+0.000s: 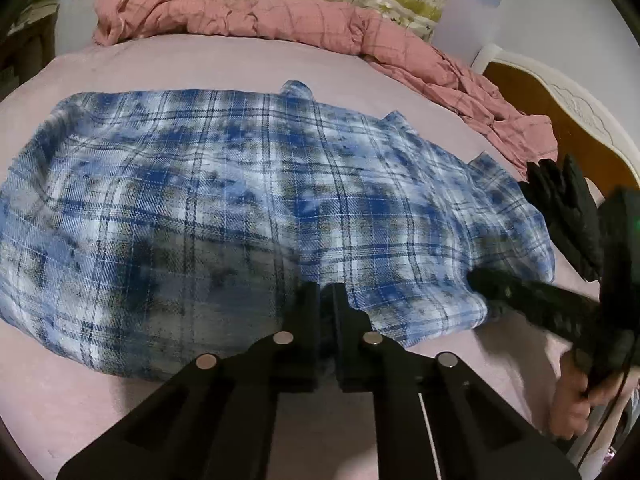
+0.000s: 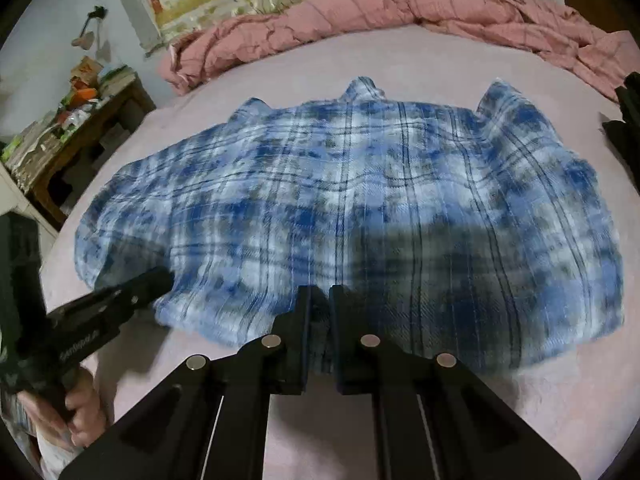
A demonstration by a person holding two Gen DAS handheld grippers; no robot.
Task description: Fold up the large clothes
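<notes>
pink bed [image 1: 224, 64]; both claws, left [image 1: 326, 292], right [image 2: 320, 294], clamped on plaid shirt [image 1: 248, 184] hem, fingertips half hidden.

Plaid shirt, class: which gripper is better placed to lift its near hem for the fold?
Neither alone: the left gripper and right gripper are both shut on the plaid shirt's near hem, so probably both together.

The shirt [image 2: 360, 200] is soft woven cloth, brushed and matt, in blue-and-white plaid with mottled dye. The bed sheet [image 2: 440, 72] under it is smooth matt lilac fabric. The pink blanket [image 1: 280, 16] is crinkled cloth. The left claw [image 1: 326, 300] and right claw [image 2: 320, 300] are matt black plastic with shiny round metal studs. The headboard [image 1: 560, 96] looks like painted wood around a glossy brown panel.
</notes>
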